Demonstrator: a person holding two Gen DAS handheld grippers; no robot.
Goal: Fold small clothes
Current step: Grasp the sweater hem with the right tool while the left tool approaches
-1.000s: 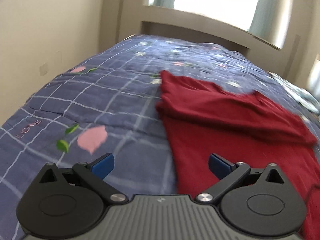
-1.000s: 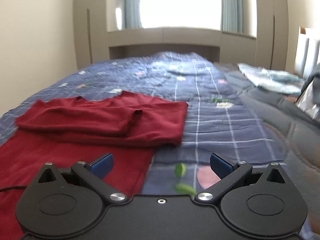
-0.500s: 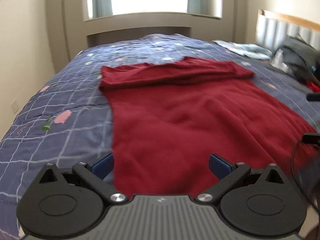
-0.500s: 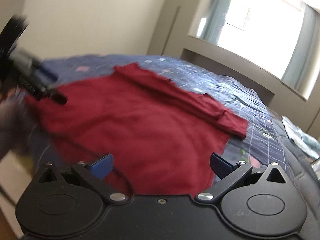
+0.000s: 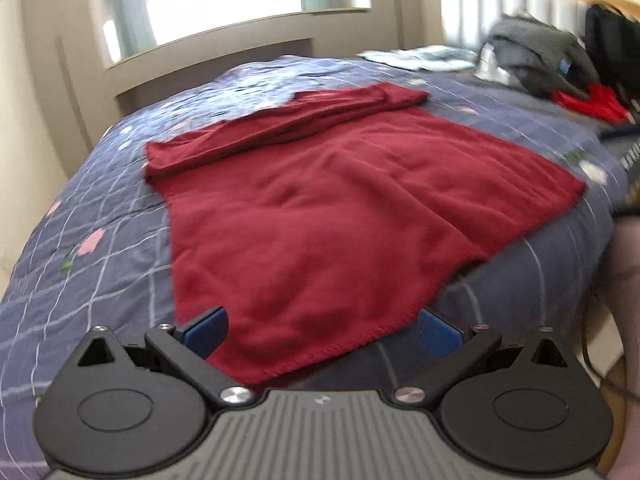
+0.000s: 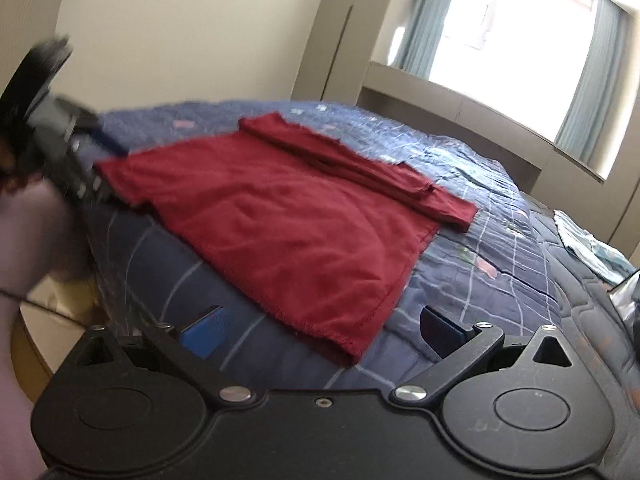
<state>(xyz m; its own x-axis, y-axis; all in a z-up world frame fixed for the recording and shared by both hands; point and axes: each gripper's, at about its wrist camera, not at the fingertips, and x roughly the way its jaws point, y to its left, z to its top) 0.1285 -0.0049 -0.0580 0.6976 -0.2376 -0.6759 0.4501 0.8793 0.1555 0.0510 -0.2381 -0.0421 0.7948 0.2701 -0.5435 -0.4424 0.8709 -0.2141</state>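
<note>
A dark red garment (image 5: 340, 208) is spread flat on a bed covered by a blue checked quilt (image 5: 100, 208), with its sleeves folded across the far end. In the left wrist view, the left tongs (image 5: 322, 326) are held wide open at the near hem, a blue pad on either side of it; whether either pad touches the cloth cannot be told. In the right wrist view, the right tongs (image 6: 320, 330) are likewise spread apart with nothing between them, hovering by the near right corner of the garment (image 6: 288, 216). The other gripper is seen there at the left edge only as a dark blur beside a pale sleeve (image 6: 28, 232). At the far right of the left view, a grey heap of clothes (image 5: 536, 56), a bright red item (image 5: 592, 100) and a light patterned cloth (image 5: 420, 58) are smeared by motion and hard to make out. A window with pale blue curtains (image 6: 424, 20) is overexposed. No writing can be read.
</note>
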